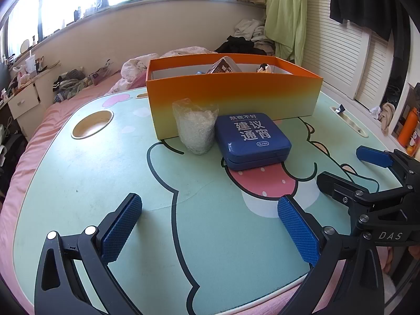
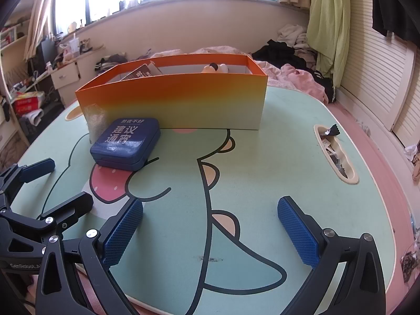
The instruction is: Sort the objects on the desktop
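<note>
A blue tin box (image 1: 252, 140) (image 2: 126, 143) with white lettering lies on the cartoon-printed lap table (image 1: 105, 173), close in front of the orange box (image 1: 233, 97) (image 2: 178, 99). A clear plastic bag of white material (image 1: 195, 126) (image 2: 96, 120) stands upright to the tin's left, against the orange box. Inside the orange box a brown packet and other small items show above the rim. My left gripper (image 1: 210, 229) hangs open over the table's near part, nothing between its fingers. My right gripper (image 2: 210, 232) is likewise open and empty; it shows at the right edge of the left wrist view (image 1: 341, 170).
The table has a round cup hole (image 1: 92, 124) at its left and an oblong slot (image 2: 336, 155) holding wrappers at its right. It rests on a pink bed with clothes piled behind. A drawer unit and cluttered shelves stand left; louvred doors right.
</note>
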{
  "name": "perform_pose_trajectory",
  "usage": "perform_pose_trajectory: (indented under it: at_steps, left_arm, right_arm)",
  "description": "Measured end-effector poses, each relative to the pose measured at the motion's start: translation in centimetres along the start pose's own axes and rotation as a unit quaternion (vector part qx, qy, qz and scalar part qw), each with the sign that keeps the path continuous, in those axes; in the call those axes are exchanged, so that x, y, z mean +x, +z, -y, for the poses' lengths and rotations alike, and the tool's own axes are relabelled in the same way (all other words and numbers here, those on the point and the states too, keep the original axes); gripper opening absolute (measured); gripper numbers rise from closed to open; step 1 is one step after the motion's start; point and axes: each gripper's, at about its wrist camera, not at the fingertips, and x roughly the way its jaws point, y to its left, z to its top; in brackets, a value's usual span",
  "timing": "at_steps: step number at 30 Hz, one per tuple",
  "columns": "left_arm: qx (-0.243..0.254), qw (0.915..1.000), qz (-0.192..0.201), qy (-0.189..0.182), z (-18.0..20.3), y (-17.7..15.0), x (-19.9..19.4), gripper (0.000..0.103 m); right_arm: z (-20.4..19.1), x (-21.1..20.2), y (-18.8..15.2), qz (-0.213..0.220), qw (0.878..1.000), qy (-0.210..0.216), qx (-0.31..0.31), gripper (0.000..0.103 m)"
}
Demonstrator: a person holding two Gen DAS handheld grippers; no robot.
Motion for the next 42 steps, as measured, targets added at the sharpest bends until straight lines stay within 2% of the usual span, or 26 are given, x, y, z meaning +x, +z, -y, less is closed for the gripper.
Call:
perform_pose_trajectory:
  at_steps: [19, 21, 24, 28, 32, 35, 37, 40, 42]
  left_arm:
    - [0.003, 0.9999, -0.009, -0.005, -0.2, 0.4, 0.0, 0.103]
    - [0.003, 0.9999, -0.010, -0.005, -0.2, 0.4, -0.1, 0.103]
    - [0.001, 0.9999, -0.010, -0.003, -0.3, 0.4, -0.1, 0.103]
    - [-0.006, 0.9999, -0.008, 0.003, -0.7, 0.2, -0.2, 0.103]
    - [-0.006, 1.0000, -0.006, 0.004, -0.7, 0.1, -0.3, 0.103]
    - [-0.007, 1.0000, -0.005, 0.004, -0.9, 0.0, -0.4, 0.103]
    - [-0.011, 0.9999, -0.003, 0.010, -1.2, -0.1, -0.5, 0.103]
    - [-0.016, 0.9998, -0.002, 0.014, -1.6, -0.2, -0.6, 0.103]
    - [-0.018, 0.9997, -0.002, 0.016, -1.7, -0.3, -0.7, 0.103]
  right_arm:
    - [-0.5, -0.1, 0.2, -0.008, 1.000, 0.008, 0.000, 0.103]
    - [-0.1, -0.3, 0.2, -0.005, 1.000, 0.017, 0.008, 0.102]
    - [0.8, -1.0, 0.5, 0.008, 0.998, 0.055, 0.032, 0.096]
    - [1.1, -2.0, 2.0, 0.025, 0.995, 0.086, 0.050, 0.096]
    - [-1.2, -1.7, 4.2, 0.010, 0.990, 0.133, 0.046, 0.096]
    - [-3.6, -1.1, 5.6, -0.005, 0.989, 0.149, 0.023, 0.096]
    - [-5.5, -0.2, 6.3, -0.022, 0.990, 0.139, 0.000, 0.096]
    - [-7.7, 2.0, 6.9, -0.049, 0.994, 0.095, -0.039, 0.094]
    - [-8.2, 3.8, 6.5, -0.079, 0.993, 0.073, -0.054, 0.077]
